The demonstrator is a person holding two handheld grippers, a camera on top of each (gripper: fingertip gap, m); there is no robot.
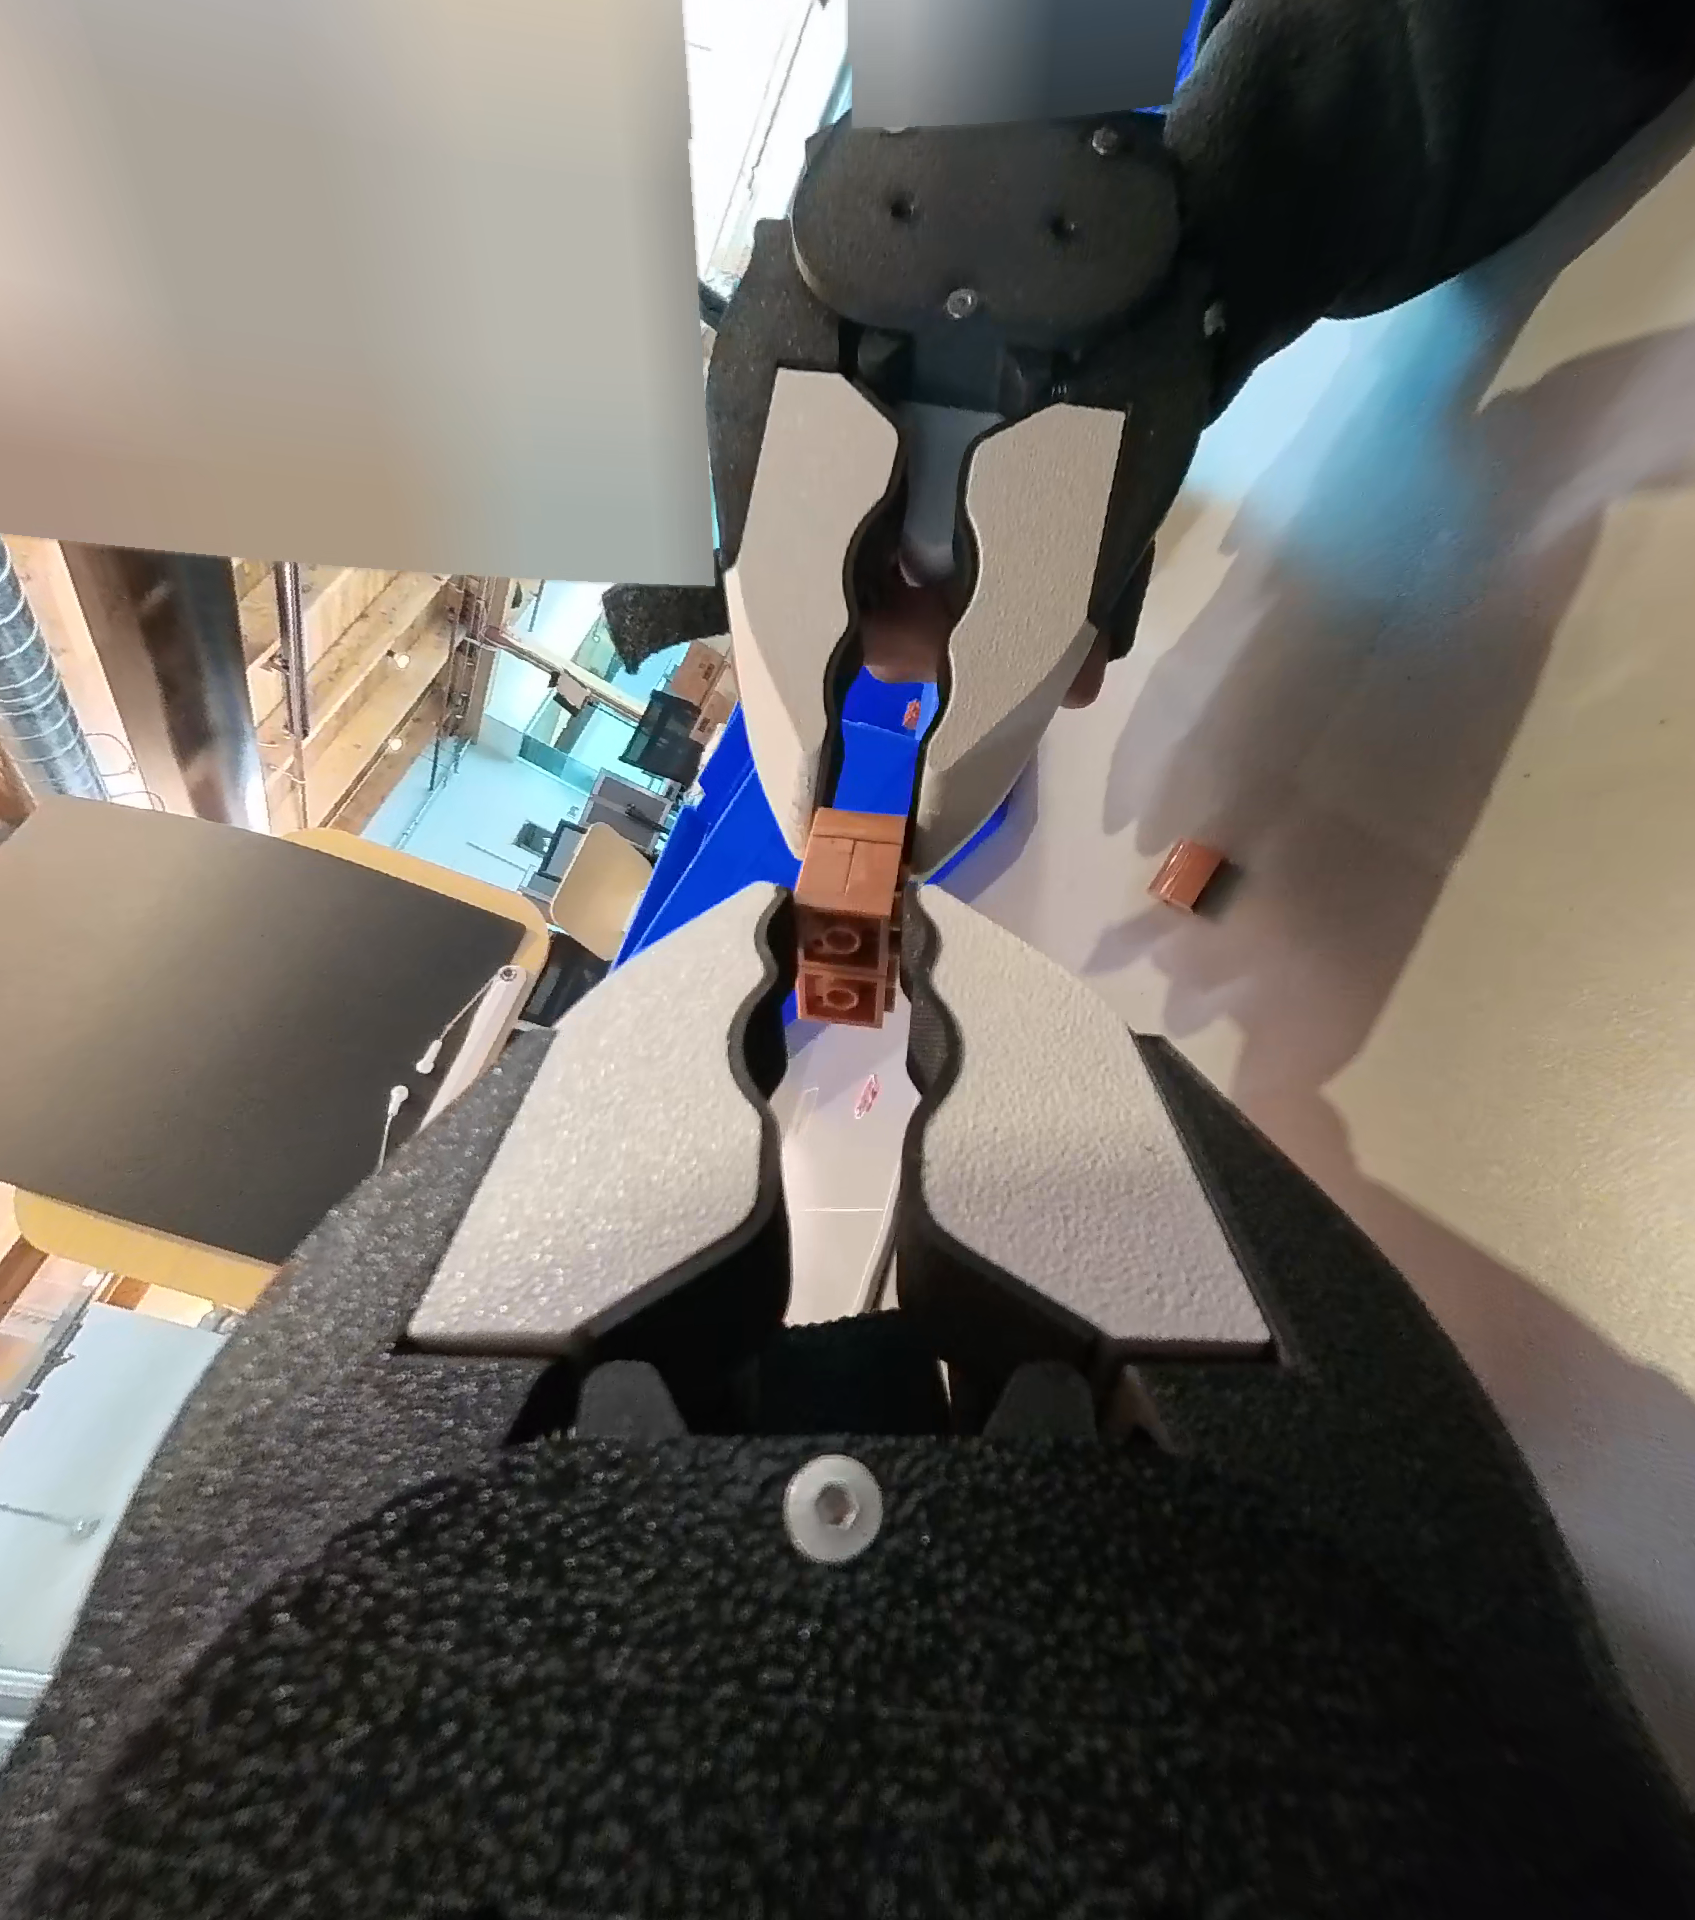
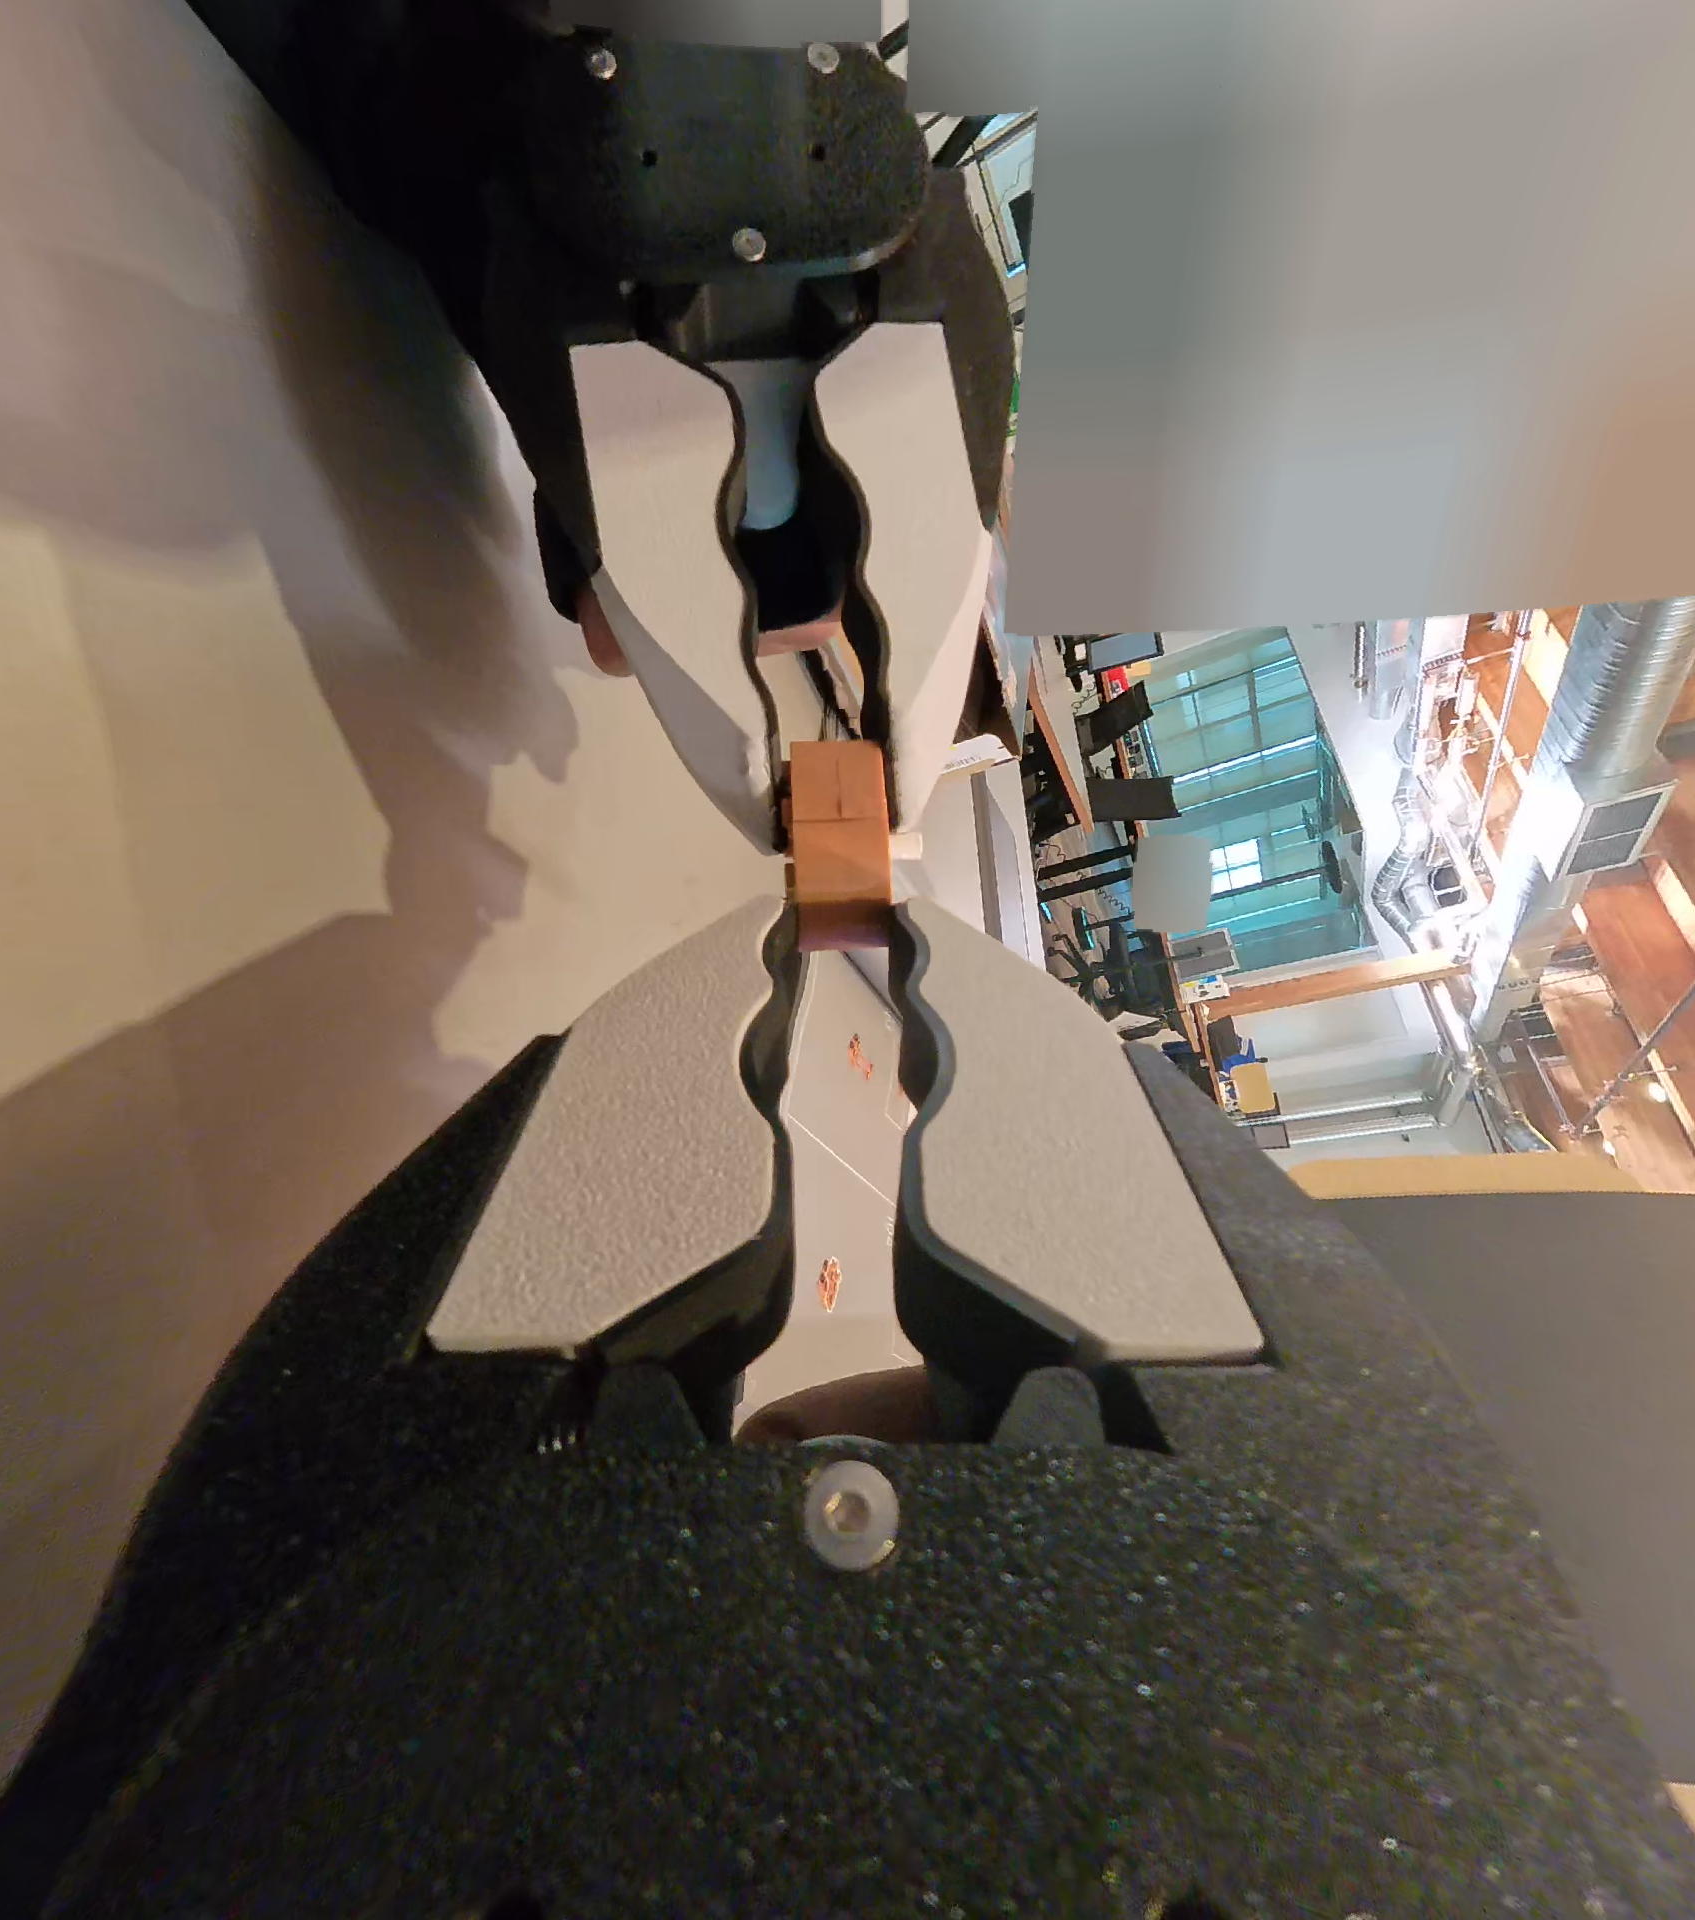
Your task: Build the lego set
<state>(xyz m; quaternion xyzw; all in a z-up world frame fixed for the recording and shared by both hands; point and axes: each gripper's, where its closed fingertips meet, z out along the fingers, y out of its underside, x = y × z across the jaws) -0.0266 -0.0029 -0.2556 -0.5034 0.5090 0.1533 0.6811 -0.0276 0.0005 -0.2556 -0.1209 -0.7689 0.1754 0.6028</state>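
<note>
Both my grippers, left (image 1: pixel 848 914) and right (image 2: pixel 838 920), clamp opposite ends of the brown brick stack (image 1: pixel 848 914). Bricks look light, rigid, slick; flat sides grip best. One loose brick (image 1: pixel 1181 876) lies right of the stack.

I see bright, cool daylight from the windows (image 2: pixel 1238 748); hard shadows streak the pale table (image 1: pixel 1601 935), fisheye bends the edges, and distant parts look soft.

Small brown plastic bricks (image 1: pixel 845 925), frame centre, looking smooth, semi-glossy; grey gripper fingers (image 1: pixel 635 1132) showing grainy matt; black housing (image 1: pixel 822 1662) rough-textured.
</note>
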